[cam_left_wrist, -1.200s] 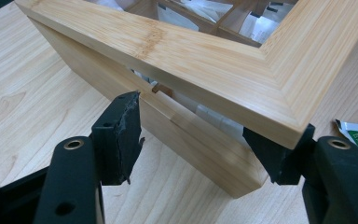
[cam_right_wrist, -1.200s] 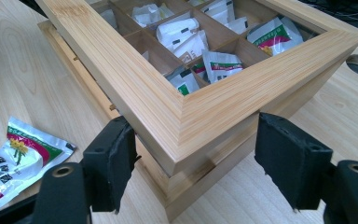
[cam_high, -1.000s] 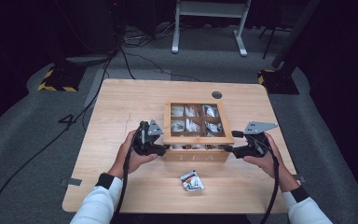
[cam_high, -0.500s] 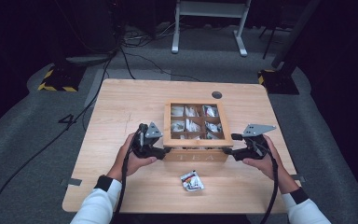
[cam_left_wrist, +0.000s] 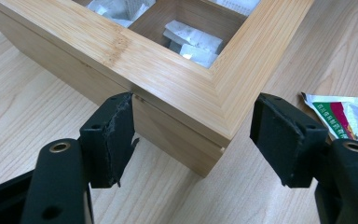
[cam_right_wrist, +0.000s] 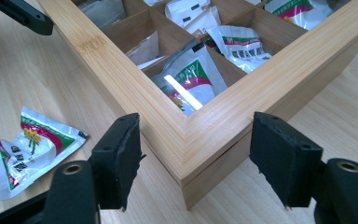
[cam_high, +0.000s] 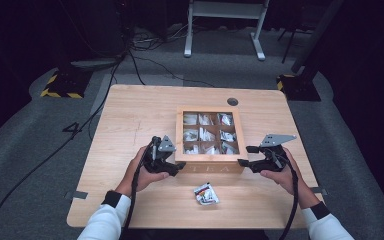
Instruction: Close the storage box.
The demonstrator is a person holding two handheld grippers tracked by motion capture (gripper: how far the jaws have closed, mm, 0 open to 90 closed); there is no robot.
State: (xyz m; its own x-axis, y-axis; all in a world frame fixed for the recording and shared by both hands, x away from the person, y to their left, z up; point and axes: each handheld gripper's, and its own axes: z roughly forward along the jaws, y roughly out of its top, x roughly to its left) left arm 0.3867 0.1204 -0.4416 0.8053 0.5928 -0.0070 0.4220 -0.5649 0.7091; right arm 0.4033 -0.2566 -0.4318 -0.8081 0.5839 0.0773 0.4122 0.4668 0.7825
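Note:
A square wooden tea box [cam_high: 211,168] with several compartments of sachets stands mid-table, a seam running under its top frame. My left gripper [cam_high: 178,168] is open at the box's near-left corner. In the left gripper view that corner [cam_left_wrist: 205,140] sits between the spread jaws of the left gripper [cam_left_wrist: 196,135], and the left pad [cam_left_wrist: 116,133] almost touches the wood. My right gripper [cam_high: 245,156] is open at the near-right corner. There the box corner [cam_right_wrist: 191,154] lies inside the wide gap of the right gripper [cam_right_wrist: 196,156]. Neither holds anything.
One loose sachet [cam_high: 206,193] lies on the table in front of the box, also seen as a sachet [cam_right_wrist: 25,149] and a sachet [cam_left_wrist: 347,119] in the gripper views. A round hole [cam_high: 232,101] sits near the table's far edge. Bare tabletop [cam_high: 130,115] spreads left of the box.
Both grippers have slid a little toward the near edge and closed in on the box's front corners. The box and the loose sachet have stayed put.

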